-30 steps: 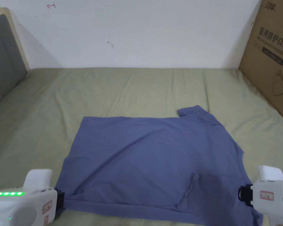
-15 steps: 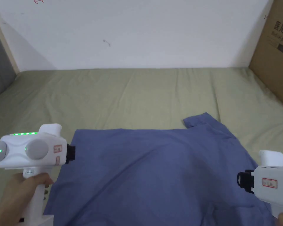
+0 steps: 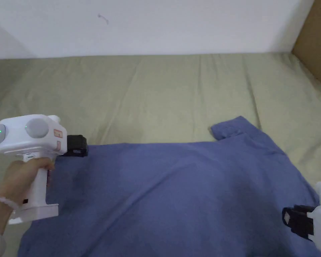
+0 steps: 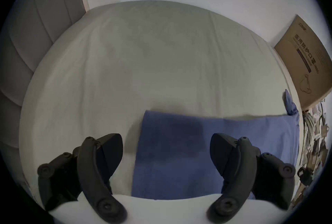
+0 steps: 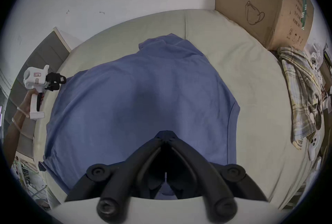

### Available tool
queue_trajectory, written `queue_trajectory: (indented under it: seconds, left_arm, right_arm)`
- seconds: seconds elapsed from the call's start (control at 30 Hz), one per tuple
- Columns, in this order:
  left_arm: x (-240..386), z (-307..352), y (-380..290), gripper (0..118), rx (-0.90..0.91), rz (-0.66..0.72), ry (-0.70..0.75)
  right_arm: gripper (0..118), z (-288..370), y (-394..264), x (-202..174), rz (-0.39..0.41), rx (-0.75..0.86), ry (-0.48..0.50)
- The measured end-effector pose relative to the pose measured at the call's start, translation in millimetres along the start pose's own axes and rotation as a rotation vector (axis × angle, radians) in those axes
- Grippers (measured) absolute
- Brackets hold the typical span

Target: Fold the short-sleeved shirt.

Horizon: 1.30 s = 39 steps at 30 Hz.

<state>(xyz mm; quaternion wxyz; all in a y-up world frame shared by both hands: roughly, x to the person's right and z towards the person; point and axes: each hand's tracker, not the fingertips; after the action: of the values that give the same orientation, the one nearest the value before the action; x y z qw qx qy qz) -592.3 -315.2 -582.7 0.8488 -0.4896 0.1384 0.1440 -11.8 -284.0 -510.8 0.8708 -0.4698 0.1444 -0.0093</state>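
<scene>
Two grippers part ways: the left gripper has let go, jaws spread, now at the far corner of the blue shirt on the bed; right gripper stays clenched, seemingly on cloth. First fold looks laid.

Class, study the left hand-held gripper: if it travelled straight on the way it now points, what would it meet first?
Probably the blue shirt: the open left hand-held gripper aims over its corner edge. Its height above the cloth is unclear.
</scene>
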Motion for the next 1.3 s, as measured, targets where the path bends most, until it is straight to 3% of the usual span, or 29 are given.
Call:
queue_trajectory:
  seconds: [0.17, 0.27, 0.3, 0.33, 0.63, 0.67, 0.73, 0.77, 0.8, 1.03, 1.17, 1.2, 1.27, 1.3]
  left_arm:
    - [0.3, -13.6, -9.0, 77, -0.002, -0.004, 0.03]
    - [6.9, -3.7, -6.8, 31, 0.033, -0.093, 0.064]
    - [7.7, -0.8, -6.8, 8, 0.045, -0.101, 0.061]
    - [8.6, 0.2, -6.2, 4, 0.038, -0.108, 0.044]
    - [17.4, 21.7, -8.0, 3, 0.076, -0.174, 0.052]
    - [15.8, 24.7, -7.2, 3, 0.082, -0.158, 0.042]
    - [13.7, 29.4, -6.5, 3, 0.089, -0.138, 0.026]
    - [13.7, 31.8, -7.1, 3, 0.094, -0.14, 0.024]
    - [15.3, 34.6, -7.3, 3, 0.097, -0.144, 0.025]
    - [15.4, 35.6, -7.9, 3, 0.097, -0.18, 0.028]
    - [18.9, 36.6, -12.1, 3, 0.097, -0.169, 0.023]
    - [19.2, 35.9, -11.9, 3, 0.092, -0.172, 0.024]
    - [20.4, 35.1, -12.8, 3, 0.088, -0.183, 0.026]
    - [21.0, 35.4, -13.1, 3, 0.088, -0.184, 0.027]
  right_arm:
    - [0, -7.3, -5.6, 3.6, -0.025, -0.018, 0.01]
    - [1, -12.6, -7.1, 4.0, -0.032, -0.032, 0.015]
    - [0, -13.0, -7.7, 3.6, -0.031, -0.033, 0.014]
    - [0, -13.2, -7.2, 4.0, -0.03, -0.033, 0.016]
    - [3, -15.6, 54.1, 22.9, -0.052, 0.039, 0.072]
    - [15, -20.6, 70.0, 25.5, -0.039, 0.034, 0.074]
    - [61, -32.5, 100.4, 25.6, -0.011, 0.034, 0.065]
    - [74, -40.5, 114.6, 27.0, -0.006, 0.047, 0.051]
    - [76, -51.0, 130.9, 29.8, 0.013, 0.045, 0.048]
    - [76, -137.5, 193.3, 42.5, 0.051, -0.049, -0.065]
    - [75, -184.5, 186.8, 47.5, 0.027, -0.176, -0.053]
    - [72, -179.3, 183.3, 43.1, 0.082, -0.119, -0.084]
    - [60, -169.8, 182.0, 39.8, 0.098, -0.11, -0.075]
    - [39, -166.6, 183.5, 39.2, 0.124, -0.117, -0.069]
